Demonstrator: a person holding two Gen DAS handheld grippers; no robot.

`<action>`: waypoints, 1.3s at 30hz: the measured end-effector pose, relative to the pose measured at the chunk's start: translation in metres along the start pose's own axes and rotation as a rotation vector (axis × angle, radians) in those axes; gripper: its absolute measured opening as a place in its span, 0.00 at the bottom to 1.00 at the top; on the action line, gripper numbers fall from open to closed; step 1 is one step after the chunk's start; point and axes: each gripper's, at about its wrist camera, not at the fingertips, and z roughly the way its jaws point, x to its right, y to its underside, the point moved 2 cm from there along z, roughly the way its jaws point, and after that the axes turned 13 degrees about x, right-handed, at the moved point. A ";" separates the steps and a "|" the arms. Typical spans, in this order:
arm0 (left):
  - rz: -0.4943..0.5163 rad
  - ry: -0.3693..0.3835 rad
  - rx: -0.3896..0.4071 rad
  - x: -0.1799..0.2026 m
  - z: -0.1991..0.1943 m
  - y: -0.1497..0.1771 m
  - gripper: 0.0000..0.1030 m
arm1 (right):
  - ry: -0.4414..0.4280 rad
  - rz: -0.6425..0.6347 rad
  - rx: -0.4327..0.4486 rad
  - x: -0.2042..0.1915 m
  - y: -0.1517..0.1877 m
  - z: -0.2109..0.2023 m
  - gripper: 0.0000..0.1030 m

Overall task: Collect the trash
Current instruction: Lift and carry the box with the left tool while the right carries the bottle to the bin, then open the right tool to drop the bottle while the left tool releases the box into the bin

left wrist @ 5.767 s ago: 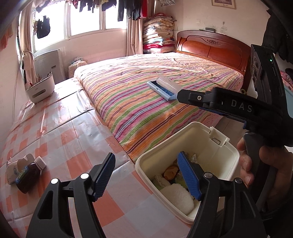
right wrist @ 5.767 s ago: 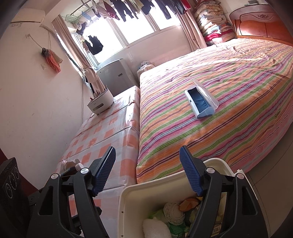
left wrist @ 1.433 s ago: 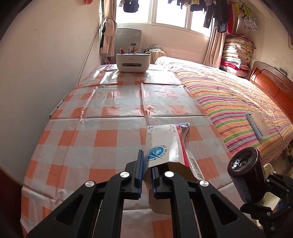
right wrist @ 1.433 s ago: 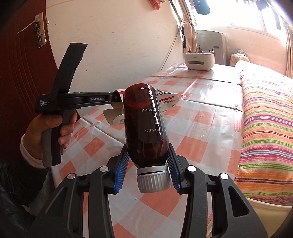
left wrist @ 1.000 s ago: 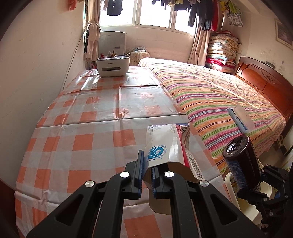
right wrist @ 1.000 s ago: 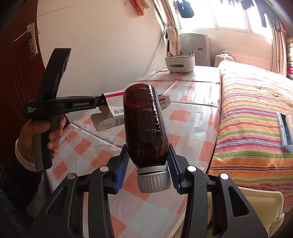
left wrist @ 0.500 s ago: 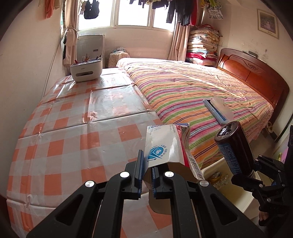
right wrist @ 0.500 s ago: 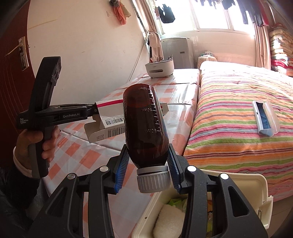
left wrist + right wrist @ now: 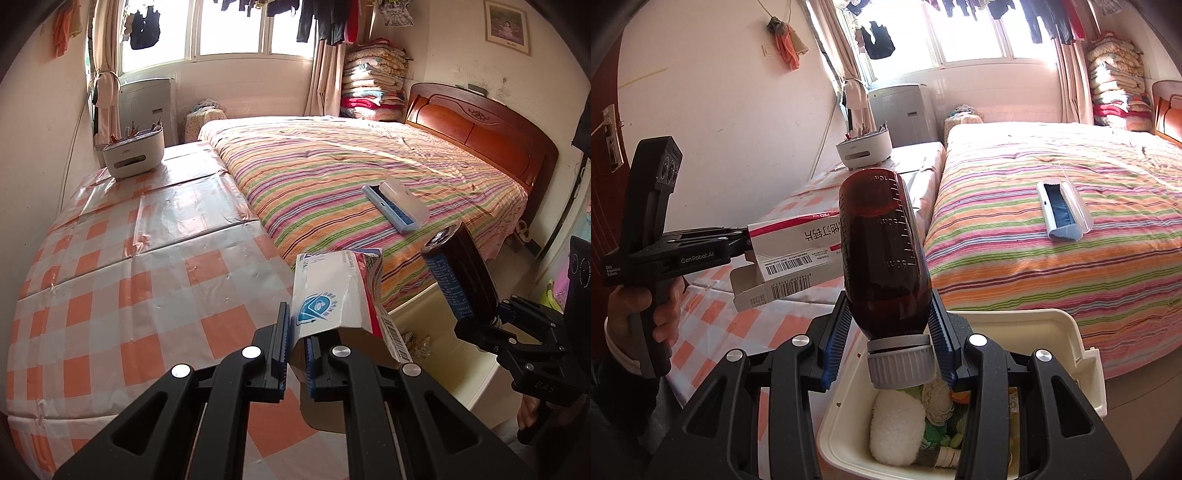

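Striped bedding covers the bed (image 9: 369, 177) beside the checked worktop (image 9: 129, 280). Below, the cream trash bin (image 9: 1071, 343) stands open, already holding rubbish. The right hand-held gripper (image 9: 892, 347) clamps a brown medicine bottle (image 9: 882, 251) above it; the left hand-held gripper (image 9: 293, 347) pinches an empty medicine carton (image 9: 332, 295) nearby. I'd say dropping comes next: centre each over the bin, then let go.

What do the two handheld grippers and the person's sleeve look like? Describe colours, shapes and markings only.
Both grippers are black plastic with silver screw heads and ribbed blue pads. The left gripper has a pistol-style handle and white lettering, "GenRobot.AI", along its side. The right gripper shows "DAS" lettering in the left wrist view. At the left hand, a white cuff peeks from a dark sleeve.
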 end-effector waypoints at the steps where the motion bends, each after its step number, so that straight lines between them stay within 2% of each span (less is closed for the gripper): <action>1: 0.005 0.007 -0.001 0.003 0.000 0.000 0.07 | 0.010 -0.001 0.004 0.001 0.001 -0.002 0.39; 8: 0.034 0.046 -0.004 0.029 -0.001 0.003 0.07 | 0.060 0.039 0.033 0.013 0.001 -0.013 0.42; 12: 0.055 0.054 -0.004 0.040 -0.001 0.004 0.07 | 0.070 0.098 0.074 0.025 -0.002 -0.021 0.49; 13: 0.058 0.060 -0.006 0.042 -0.001 0.005 0.07 | 0.077 0.108 0.085 0.027 -0.003 -0.022 0.55; 14: 0.056 0.068 -0.010 0.043 0.000 0.005 0.07 | 0.086 0.116 0.097 0.030 -0.004 -0.024 0.57; 25: 0.072 0.104 -0.016 0.063 0.001 0.009 0.07 | 0.138 0.222 0.203 0.056 -0.013 -0.039 0.60; 31: 0.072 0.153 -0.018 0.079 0.001 0.009 0.07 | 0.160 0.277 0.236 0.068 -0.014 -0.045 0.62; 35: 0.034 0.179 -0.028 0.086 0.004 0.012 0.08 | 0.167 0.301 0.248 0.073 -0.014 -0.047 0.65; 37: 0.032 0.195 -0.055 0.089 0.007 0.015 0.10 | 0.170 0.302 0.249 0.074 -0.013 -0.048 0.65; 38: 0.032 0.197 -0.066 0.091 0.008 0.016 0.14 | 0.170 0.300 0.248 0.074 -0.013 -0.048 0.66; 39: 0.033 0.195 -0.073 0.092 0.009 0.018 0.30 | 0.172 0.298 0.248 0.074 -0.014 -0.047 0.66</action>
